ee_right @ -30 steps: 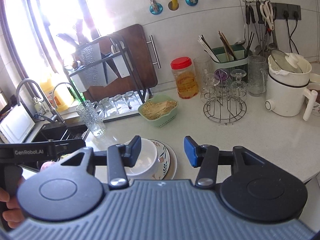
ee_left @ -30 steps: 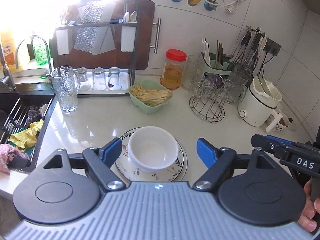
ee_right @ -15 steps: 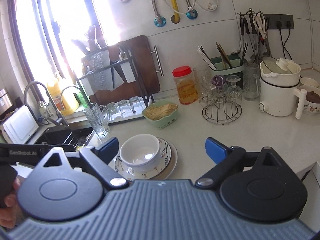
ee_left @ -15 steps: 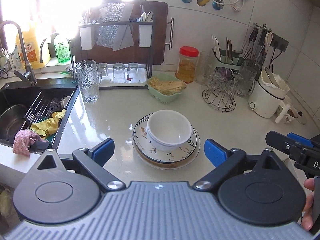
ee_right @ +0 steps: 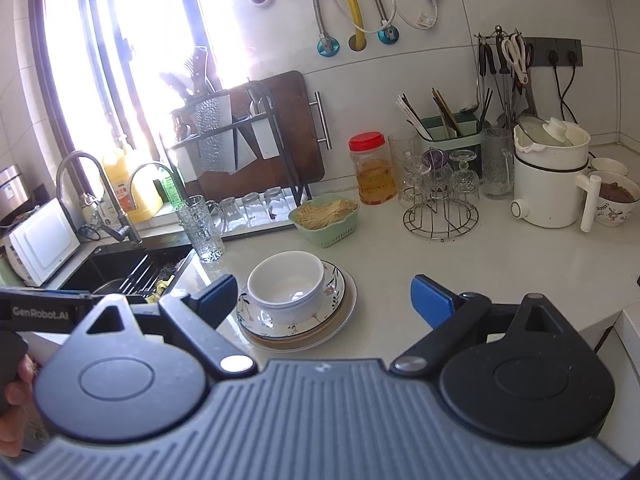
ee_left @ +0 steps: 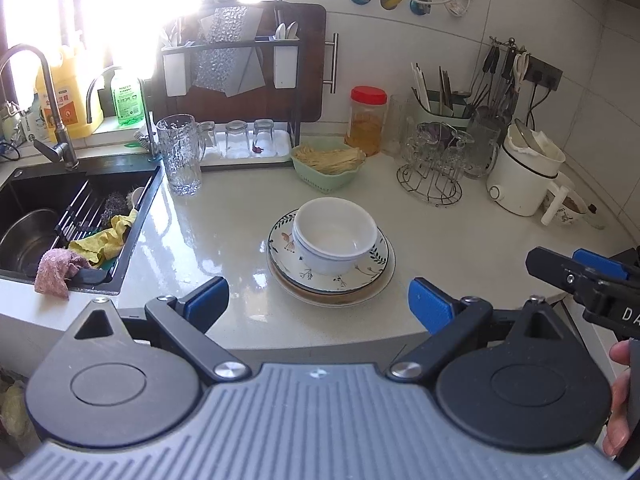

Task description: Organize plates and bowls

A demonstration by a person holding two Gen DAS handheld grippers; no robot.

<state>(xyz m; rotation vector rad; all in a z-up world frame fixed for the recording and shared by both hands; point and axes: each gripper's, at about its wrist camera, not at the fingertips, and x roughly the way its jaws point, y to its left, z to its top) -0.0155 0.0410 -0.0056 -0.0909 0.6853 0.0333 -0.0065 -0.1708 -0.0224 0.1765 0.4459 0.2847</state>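
Bowls (ee_left: 335, 236) stacked on plates (ee_left: 360, 280) mid-surface (ee_left: 460, 240), near its front edge, bare room around. Both jaws apart, empty. Right view alone shows brown-filled bowl (ee_right: 616, 196), probably food.

Pale glossy tabletop (ee_left: 224, 236), sink (ee_left: 24, 200) sunk at left end. Plate stack (ee_left: 340, 292) near front edge, white bowls (ee_left: 336, 236) nested on top. Behind: ribbed glass mug (ee_left: 180, 156), green basket of noodles (ee_left: 328, 168), red-lidded jar (ee_left: 368, 120), wire glass rack (ee_left: 432, 184), white electric pot (ee_left: 524, 176), drainer tray (ee_left: 244, 152) with upturned glasses against wall.
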